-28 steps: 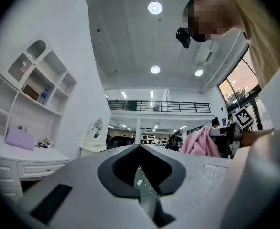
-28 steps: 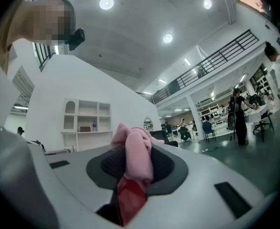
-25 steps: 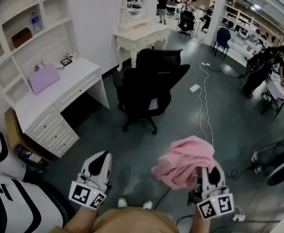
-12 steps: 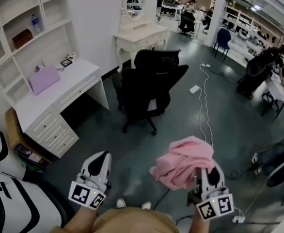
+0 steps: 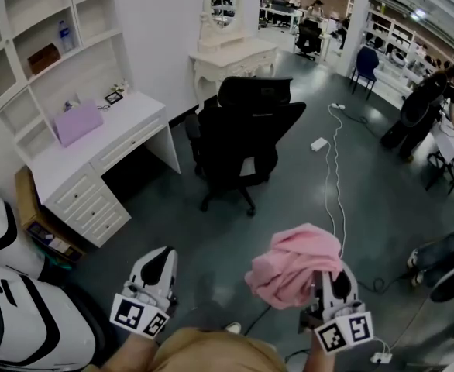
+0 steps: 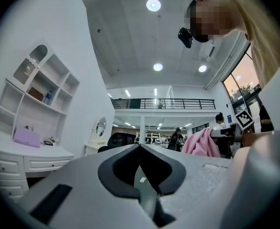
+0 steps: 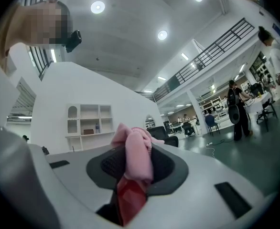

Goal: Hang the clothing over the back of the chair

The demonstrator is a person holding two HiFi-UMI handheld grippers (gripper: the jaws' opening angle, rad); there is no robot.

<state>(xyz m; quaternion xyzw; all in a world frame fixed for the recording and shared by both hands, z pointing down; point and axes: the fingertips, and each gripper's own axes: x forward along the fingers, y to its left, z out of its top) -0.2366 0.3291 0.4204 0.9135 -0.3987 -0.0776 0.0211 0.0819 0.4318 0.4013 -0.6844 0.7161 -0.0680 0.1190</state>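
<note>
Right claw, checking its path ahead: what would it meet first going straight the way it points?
Likely the black office chair, across the floor, though depth is unclear.

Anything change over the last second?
Little: the person is mid-step, so the view has shifted and one shoe now shows, not two. Nothing taken or released. The right gripper stays shut on the clothing; the left gripper stays shut, empty; the chair back is still bare.

no legible words, brands or numbers, only black-and-white square markers [image 5: 139,315] on left hand-held gripper [image 5: 161,256] and right hand-held gripper [image 5: 331,279]
</note>
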